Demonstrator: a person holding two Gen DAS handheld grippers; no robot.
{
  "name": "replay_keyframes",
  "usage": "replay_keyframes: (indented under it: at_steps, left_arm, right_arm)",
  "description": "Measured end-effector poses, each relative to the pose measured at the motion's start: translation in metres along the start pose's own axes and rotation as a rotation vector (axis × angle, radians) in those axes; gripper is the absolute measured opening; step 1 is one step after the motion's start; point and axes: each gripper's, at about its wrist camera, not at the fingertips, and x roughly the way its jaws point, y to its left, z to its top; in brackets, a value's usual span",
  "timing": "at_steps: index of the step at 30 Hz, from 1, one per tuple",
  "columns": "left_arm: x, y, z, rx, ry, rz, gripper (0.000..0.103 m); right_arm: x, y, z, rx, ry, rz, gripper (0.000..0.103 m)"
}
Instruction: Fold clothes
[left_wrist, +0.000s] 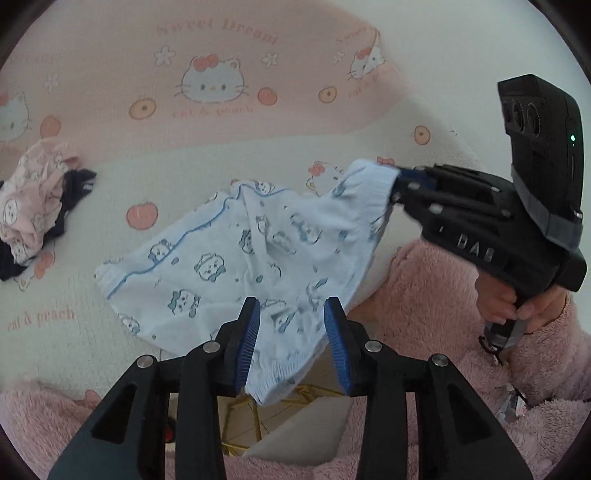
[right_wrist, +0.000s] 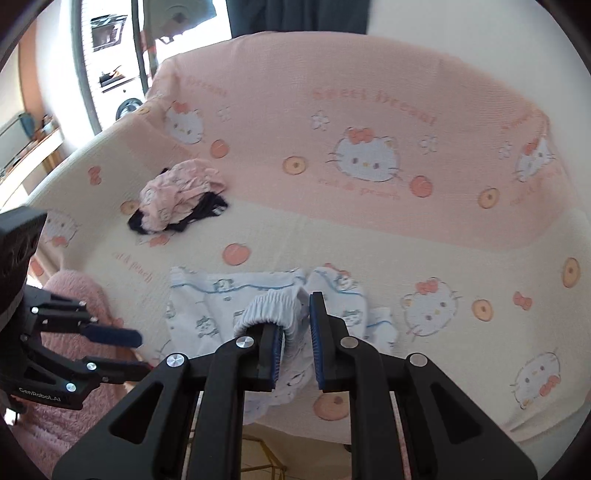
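The light blue printed shorts (left_wrist: 236, 258) lie partly spread on the cream and pink cartoon-cat blanket (left_wrist: 221, 122) that covers the bed, in the lower middle of the left wrist view. Their elastic waistband rises off the blanket toward the right of that frame, where the right hand-held gripper (left_wrist: 400, 184) has it clamped between its blue pads. In the right wrist view the gathered waistband bunches against the left pad of the right hand-held gripper (right_wrist: 295, 332), and the shorts (right_wrist: 207, 302) spread out behind it toward the middle left of the frame.

The left hand-held gripper (left_wrist: 291, 343) has its jaws apart at the bottom centre of its own view. The near edge of the shorts drapes between and below the pads, touching the left one; I cannot tell whether any cloth is held. In the right wrist view it (right_wrist: 125, 350) sits at the lower left with its fingers spread.

A person's hand (left_wrist: 517, 306) in a fluffy pink sleeve (left_wrist: 436, 314) grips the right handle.

A crumpled pile of pink and dark clothes (left_wrist: 37, 206) lies well apart at the left edge.
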Motion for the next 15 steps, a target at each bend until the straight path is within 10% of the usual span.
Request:
replay_keyframes:
  at_steps: [15]
  left_arm:
    - [0.021, -0.013, 0.014, 0.081, -0.005, -0.058, 0.038]
  right_arm:
    - [0.017, 0.019, -0.009, -0.005, 0.069, 0.217, 0.013]
